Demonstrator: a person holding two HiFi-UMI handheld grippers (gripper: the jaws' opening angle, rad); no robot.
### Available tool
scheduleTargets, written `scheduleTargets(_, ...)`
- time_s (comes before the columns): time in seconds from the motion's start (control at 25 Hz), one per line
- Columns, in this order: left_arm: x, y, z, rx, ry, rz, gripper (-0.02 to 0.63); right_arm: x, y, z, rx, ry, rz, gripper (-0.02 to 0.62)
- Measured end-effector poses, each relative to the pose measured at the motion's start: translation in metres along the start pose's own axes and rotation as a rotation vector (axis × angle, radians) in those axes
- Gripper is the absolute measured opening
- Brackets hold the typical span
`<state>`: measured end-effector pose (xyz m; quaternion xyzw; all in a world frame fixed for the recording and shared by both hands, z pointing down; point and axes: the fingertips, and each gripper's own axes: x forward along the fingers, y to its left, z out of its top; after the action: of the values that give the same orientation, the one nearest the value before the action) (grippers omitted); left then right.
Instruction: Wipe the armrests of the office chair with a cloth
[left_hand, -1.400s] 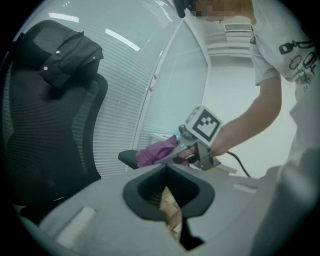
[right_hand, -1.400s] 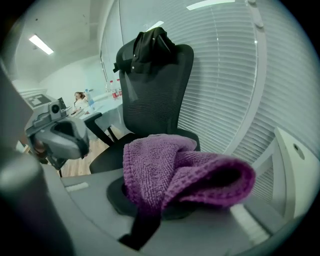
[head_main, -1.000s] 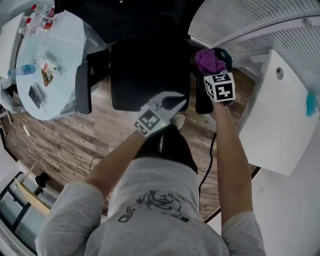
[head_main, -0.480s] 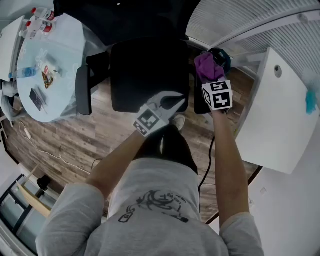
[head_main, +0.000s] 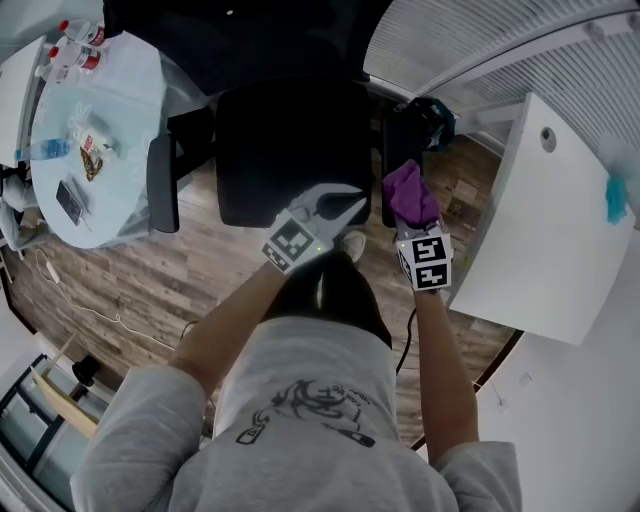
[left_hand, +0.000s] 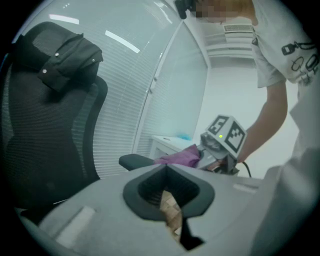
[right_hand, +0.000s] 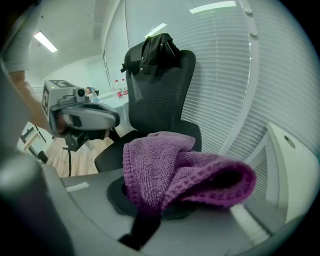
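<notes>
The black office chair (head_main: 290, 150) stands in front of me in the head view, with its left armrest (head_main: 162, 185) and right armrest (head_main: 402, 140). My right gripper (head_main: 412, 212) is shut on a bunched purple cloth (head_main: 408, 192), which lies over the front end of the right armrest. The right gripper view is mostly filled by the cloth (right_hand: 175, 170) between the jaws. My left gripper (head_main: 338, 205) hovers at the seat's front edge, shut and holding nothing. In the left gripper view the cloth (left_hand: 180, 157) rests on the right armrest (left_hand: 134, 161).
A round table (head_main: 130, 90) with bottles, a phone and small items stands at the left. A white desk (head_main: 540, 220) stands close on the right, below window blinds (head_main: 480, 35). A dark jacket (right_hand: 159, 47) hangs over the chair back. Cables lie on the wooden floor (head_main: 110, 280).
My right gripper has drawn the purple cloth along the right armrest from its far end to its near end. The left gripper has stayed put.
</notes>
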<state>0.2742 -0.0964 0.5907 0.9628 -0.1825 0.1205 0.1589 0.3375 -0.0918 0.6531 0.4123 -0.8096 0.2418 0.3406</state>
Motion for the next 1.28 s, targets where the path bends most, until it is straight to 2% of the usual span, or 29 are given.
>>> scheduleTargets(0.24, -0.002, -0.002, -0.004, 0.000, 0.007, -0.011, 0.002, -0.030, 0.025, -0.032, 0.050, 0.012, 0.005, 0.032)
scheduleTargets(0.44, -0.002, -0.002, -0.006, -0.002, 0.008, -0.014, 0.002, -0.029, 0.023, -0.033, 0.062, 0.028, 0.009, 0.032)
scheduleTargets(0.6, -0.002, 0.000, -0.008, -0.006, 0.010, -0.012, 0.002, -0.011, 0.007, -0.017, 0.068, 0.040, -0.003, 0.032)
scheduleTargets(0.92, -0.009, 0.005, -0.010, -0.009, 0.008, 0.003, 0.002, 0.035, -0.029, 0.030, 0.017, 0.047, 0.013, 0.032)
scheduleTargets(1.28, -0.015, 0.011, -0.009, -0.014, 0.004, 0.020, 0.002, 0.077, -0.057, 0.076, -0.041, 0.053, -0.018, 0.032)
